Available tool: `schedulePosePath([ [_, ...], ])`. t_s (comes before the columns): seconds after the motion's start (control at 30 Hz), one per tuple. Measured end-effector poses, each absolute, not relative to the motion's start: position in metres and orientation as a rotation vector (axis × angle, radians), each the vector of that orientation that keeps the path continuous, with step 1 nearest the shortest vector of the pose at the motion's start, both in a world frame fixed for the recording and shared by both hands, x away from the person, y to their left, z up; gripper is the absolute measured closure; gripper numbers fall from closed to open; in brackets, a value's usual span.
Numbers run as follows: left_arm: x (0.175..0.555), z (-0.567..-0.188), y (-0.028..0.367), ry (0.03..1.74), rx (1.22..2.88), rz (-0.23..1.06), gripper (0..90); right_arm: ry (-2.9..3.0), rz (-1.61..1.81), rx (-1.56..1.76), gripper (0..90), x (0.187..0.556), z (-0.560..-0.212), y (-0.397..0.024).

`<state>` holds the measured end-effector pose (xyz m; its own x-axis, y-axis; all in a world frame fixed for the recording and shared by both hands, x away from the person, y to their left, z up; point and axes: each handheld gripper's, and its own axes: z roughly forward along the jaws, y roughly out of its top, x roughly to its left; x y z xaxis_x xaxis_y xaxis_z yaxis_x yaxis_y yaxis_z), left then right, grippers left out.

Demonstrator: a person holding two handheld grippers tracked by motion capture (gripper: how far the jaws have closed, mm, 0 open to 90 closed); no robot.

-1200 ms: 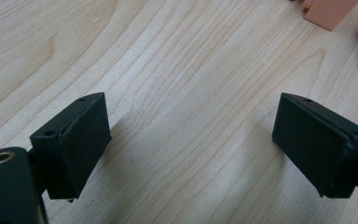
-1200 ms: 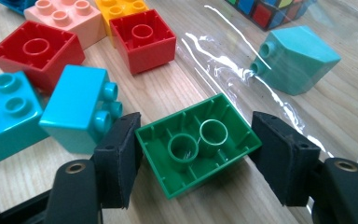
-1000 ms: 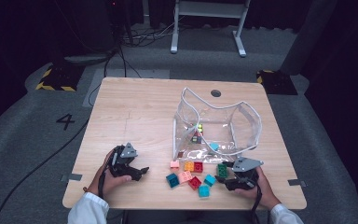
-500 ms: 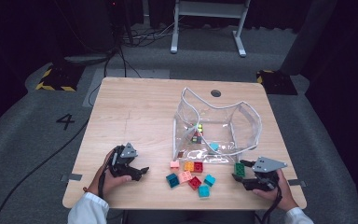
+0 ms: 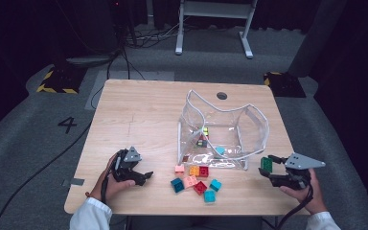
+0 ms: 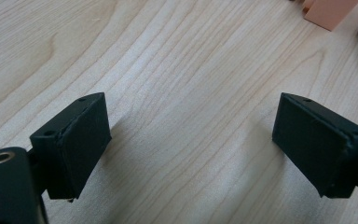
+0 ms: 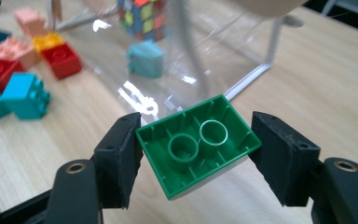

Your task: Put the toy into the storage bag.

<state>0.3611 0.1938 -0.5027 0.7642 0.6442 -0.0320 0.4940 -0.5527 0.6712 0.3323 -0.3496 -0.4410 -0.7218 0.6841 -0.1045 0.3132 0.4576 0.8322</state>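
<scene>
My right gripper (image 5: 270, 170) is shut on a green brick (image 5: 267, 164), lifted off the table just right of the clear bag (image 5: 254, 125). Its own view shows the green brick (image 7: 198, 143) hollow side toward the camera, clamped between both pads. Several loose bricks (image 5: 195, 181) in red, pink, teal and yellow lie on the table in front of the bag. Inside the bag sit a colourful cube (image 5: 203, 135) and a teal brick (image 5: 219, 150). My left gripper (image 5: 143, 177) rests on the table at the left, open, its jaws wide over bare wood (image 6: 191, 135).
The wooden table (image 5: 143, 110) has a round cable hole (image 5: 222, 96) behind the bag. A pink brick (image 6: 328, 11) lies just beyond the left jaws. The floor around the table is grey, with a metal stand (image 5: 213, 24) at the back.
My right gripper has carried the green brick away from the pile, to the right and upward, to beside the bag's right end. The left gripper has stayed put.
</scene>
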Motion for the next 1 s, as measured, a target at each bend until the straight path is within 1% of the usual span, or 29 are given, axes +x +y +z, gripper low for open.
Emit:
schedulePosePath([
  [0.03,0.361,-0.503,0.194,0.845,2.272,0.283,11.3,2.253,1.184,0.853,35.2,0.335,-0.433,-0.355],
  [0.13,0.361,-0.503,0.194,0.845,2.271,0.283,11.3,2.227,1.190,0.862,35.2,0.339,-0.425,-0.359],
  [0.23,0.361,-0.503,0.194,0.846,2.272,0.284,11.3,2.197,1.192,0.862,35.2,0.348,-0.407,-0.365],
  [0.27,0.361,-0.503,0.194,0.846,2.272,0.284,11.3,2.197,1.192,0.862,35.2,0.348,-0.407,-0.365],
  [0.3,0.361,-0.503,0.194,0.846,2.272,0.284,11.3,2.186,1.193,0.854,35.2,0.353,-0.398,-0.367],
  [0.43,0.361,-0.503,0.194,0.846,2.272,0.284,11.3,2.168,1.194,0.849,35.2,0.360,-0.386,-0.368],
  [0.5,0.361,-0.503,0.194,0.849,2.269,0.281,11.3,2.143,1.208,0.842,35.2,0.368,-0.374,-0.369],
  [1.0,0.361,-0.503,0.194,0.846,2.271,0.282,11.3,2.110,1.208,0.799,35.2,0.394,-0.333,-0.361],
])
